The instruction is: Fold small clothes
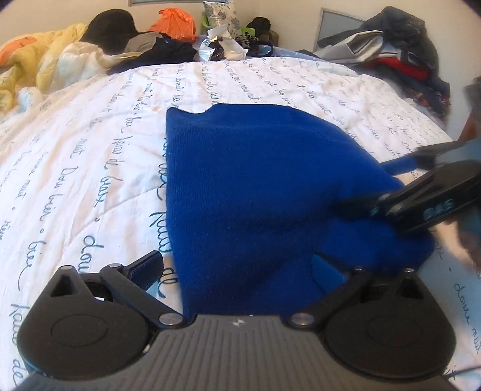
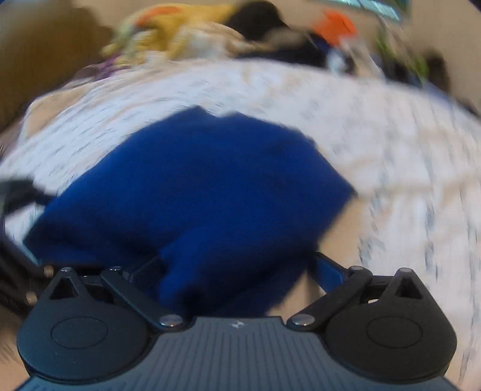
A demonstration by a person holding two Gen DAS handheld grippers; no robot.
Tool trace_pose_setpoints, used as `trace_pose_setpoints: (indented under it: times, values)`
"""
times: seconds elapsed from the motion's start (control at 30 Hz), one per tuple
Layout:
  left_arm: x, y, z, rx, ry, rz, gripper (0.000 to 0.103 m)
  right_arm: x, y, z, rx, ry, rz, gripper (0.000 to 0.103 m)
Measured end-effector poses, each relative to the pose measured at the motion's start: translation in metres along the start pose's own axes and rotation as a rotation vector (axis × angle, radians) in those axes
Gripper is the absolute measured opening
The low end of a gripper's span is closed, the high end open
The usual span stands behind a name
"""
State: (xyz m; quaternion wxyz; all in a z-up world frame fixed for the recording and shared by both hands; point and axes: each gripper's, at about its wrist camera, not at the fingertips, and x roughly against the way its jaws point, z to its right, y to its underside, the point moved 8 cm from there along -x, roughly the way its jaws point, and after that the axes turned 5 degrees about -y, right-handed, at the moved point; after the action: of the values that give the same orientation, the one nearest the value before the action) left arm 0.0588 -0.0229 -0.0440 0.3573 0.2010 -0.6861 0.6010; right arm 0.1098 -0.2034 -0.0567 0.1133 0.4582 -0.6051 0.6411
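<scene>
A blue knit garment (image 1: 255, 180) lies folded on the white bedspread (image 1: 90, 150) printed with handwriting. My left gripper (image 1: 237, 261) is open wide at the garment's near edge. Its left finger (image 1: 147, 267) is over the bedspread and its right finger (image 1: 327, 270) is against the cloth. My right gripper (image 1: 381, 186) reaches in at the garment's right corner, jaws apart. The right wrist view is blurred. There the right gripper (image 2: 234, 261) stands wide, with a bunch of the blue garment (image 2: 195, 186) between its fingers. Part of the left gripper (image 2: 18, 192) shows at the left edge.
Clutter lines the far side of the bed: a yellow quilt (image 1: 39, 60), dark clothes (image 1: 168, 51), an orange bag (image 1: 174, 24) and a floral bag (image 1: 219, 15). A heap of clothes (image 1: 399, 51) sits at the far right. Open bedspread lies left of the garment.
</scene>
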Motion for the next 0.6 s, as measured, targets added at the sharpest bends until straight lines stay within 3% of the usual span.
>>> trace_pose_setpoints:
  times: [0.07, 0.13, 0.23, 0.3, 0.43, 0.6]
  values:
    - [0.000, 0.001, -0.001, 0.004, -0.002, 0.007, 0.103, 0.021, 0.000, -0.012, 0.056, 0.072, 0.054, 0.103]
    - [0.000, 0.002, 0.002, 0.005, -0.008, 0.015, 0.103, 0.035, 0.002, -0.030, 0.079, 0.036, 0.085, 0.103]
    - [-0.001, 0.000, 0.000, 0.011, -0.026, 0.016, 0.103, 0.022, 0.019, -0.035, 0.091, 0.037, 0.028, 0.103]
    - [0.000, 0.001, -0.001, 0.017, -0.016, 0.008, 0.103, 0.015, 0.028, -0.012, -0.013, 0.007, 0.033, 0.103]
    - [0.009, 0.009, -0.006, 0.027, -0.010, 0.002, 0.103, 0.039, 0.029, 0.001, -0.121, 0.048, 0.056, 0.103]
    - [0.010, 0.011, -0.008, 0.043, -0.024, 0.002, 0.103, 0.056, 0.031, -0.026, -0.084, 0.000, 0.094, 0.103]
